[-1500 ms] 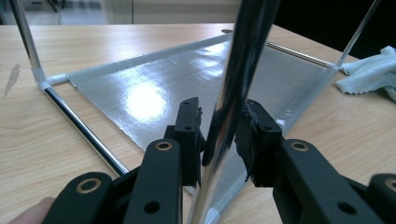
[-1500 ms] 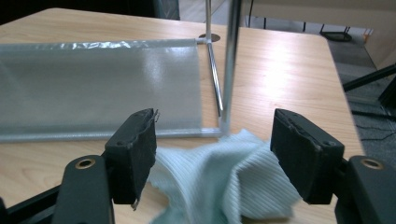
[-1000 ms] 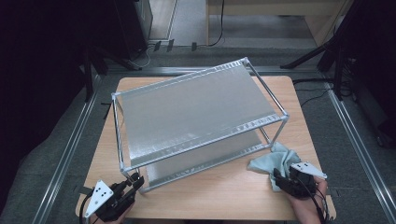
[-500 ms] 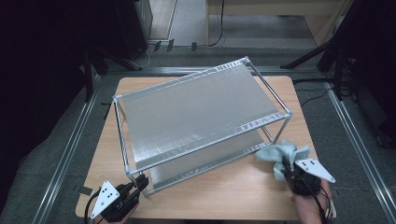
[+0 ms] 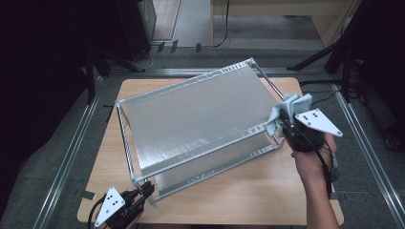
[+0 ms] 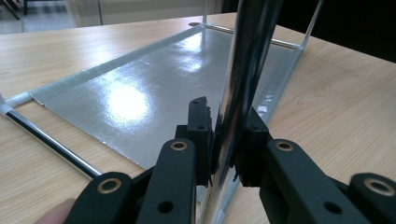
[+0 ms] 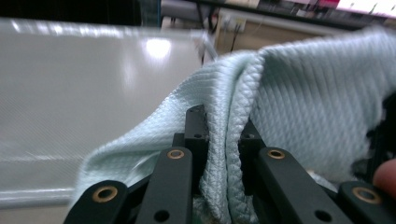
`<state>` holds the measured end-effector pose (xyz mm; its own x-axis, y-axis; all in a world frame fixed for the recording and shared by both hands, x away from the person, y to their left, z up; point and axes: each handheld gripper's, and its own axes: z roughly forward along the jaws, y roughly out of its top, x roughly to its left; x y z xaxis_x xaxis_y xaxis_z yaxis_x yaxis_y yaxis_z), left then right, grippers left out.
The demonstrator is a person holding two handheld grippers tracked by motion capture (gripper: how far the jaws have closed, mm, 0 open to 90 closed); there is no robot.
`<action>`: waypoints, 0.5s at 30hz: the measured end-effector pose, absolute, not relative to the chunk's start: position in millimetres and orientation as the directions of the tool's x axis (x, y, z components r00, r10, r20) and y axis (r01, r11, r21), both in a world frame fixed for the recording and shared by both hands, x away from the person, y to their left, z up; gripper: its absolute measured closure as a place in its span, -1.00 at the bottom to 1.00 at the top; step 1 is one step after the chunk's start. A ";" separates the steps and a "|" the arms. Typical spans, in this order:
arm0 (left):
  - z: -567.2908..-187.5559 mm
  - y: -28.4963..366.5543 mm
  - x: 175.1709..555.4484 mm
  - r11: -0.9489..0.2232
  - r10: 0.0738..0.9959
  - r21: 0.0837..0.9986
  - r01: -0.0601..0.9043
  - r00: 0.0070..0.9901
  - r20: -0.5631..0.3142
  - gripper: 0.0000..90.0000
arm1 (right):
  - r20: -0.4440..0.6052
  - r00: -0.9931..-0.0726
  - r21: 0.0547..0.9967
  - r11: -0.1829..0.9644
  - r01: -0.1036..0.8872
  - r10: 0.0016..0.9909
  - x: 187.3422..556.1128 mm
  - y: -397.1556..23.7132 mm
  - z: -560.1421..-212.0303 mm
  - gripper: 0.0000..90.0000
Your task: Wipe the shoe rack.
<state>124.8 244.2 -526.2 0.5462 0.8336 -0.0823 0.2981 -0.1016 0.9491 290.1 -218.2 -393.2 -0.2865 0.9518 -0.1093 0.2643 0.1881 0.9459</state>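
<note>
High view: left claw (image 5: 143, 191) is clamping the shelf rack's (image 5: 196, 119) corner post (image 6: 245, 70) at lower left; right claw (image 5: 285, 120) is pinching the pale blue cloth (image 5: 286, 112) at the rack's right edge, above the counter (image 5: 239, 191).

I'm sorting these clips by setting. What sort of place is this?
Probably a lab or recording workspace, not a home: a bare wooden table framed by metal floor rails, with stand legs and cables behind, and a metal shelf rack being handled.
</note>
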 end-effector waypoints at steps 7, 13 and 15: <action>-526.9 238.6 126.5 -0.068 0.840 0.948 0.310 0.531 -0.113 0.76 | -0.061 -0.240 0.957 0.125 0.261 0.969 288.0 -218.5 -402.1 0.86; -527.4 230.3 126.7 -0.063 0.832 0.950 0.307 0.541 -0.120 0.76 | -0.018 -0.221 0.954 0.083 0.287 0.975 279.3 -227.0 -400.2 0.86; -527.5 224.2 126.6 -0.066 0.823 0.950 0.305 0.555 -0.121 0.76 | -0.001 -0.230 0.956 0.068 0.285 0.973 275.9 -223.2 -400.9 0.85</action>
